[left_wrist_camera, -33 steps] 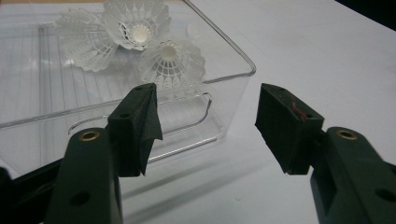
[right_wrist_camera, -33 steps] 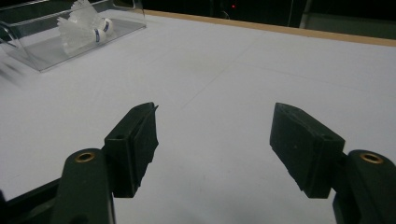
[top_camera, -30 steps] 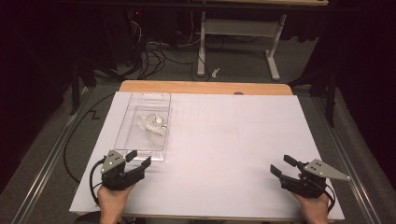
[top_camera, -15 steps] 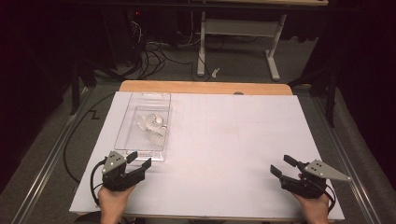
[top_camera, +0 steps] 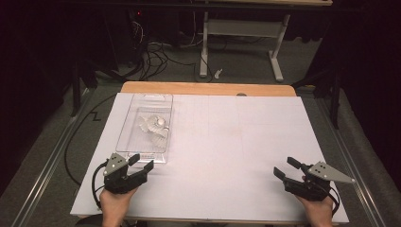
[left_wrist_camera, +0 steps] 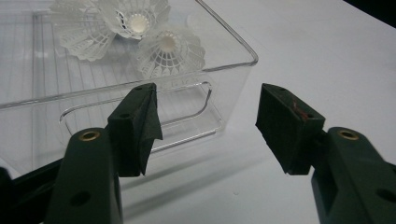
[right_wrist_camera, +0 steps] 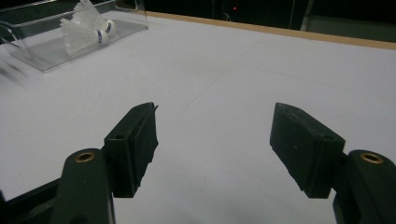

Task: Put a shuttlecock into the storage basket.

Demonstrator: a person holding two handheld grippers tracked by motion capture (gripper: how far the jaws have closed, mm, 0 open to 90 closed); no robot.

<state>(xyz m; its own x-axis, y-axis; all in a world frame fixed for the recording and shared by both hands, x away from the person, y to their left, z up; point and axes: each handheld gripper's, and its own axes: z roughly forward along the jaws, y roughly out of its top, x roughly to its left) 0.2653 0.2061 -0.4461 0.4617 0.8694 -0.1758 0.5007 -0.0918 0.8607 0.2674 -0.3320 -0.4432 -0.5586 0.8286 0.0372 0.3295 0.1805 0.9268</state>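
Shuttlecocks (top_camera: 153,126): lying in clear bin (top_camera: 124,131), table's left side; exact count hard to tell through overlapping skirts. Left gripper (top_camera: 140,163): jaws wide, empty, just before the bin's near end. Right gripper (top_camera: 285,169): wide, empty, well apart.

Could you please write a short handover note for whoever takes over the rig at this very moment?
Left hand-held gripper: open, holding nothing, just short of the clear tray's near end.
Right hand-held gripper: open, holding nothing, over the bare white table at the near right.
Shuttlecocks: all lie inside the tray.
Done: nothing gripped yet.
Left: probably reach into the tray for a shuttlecock.
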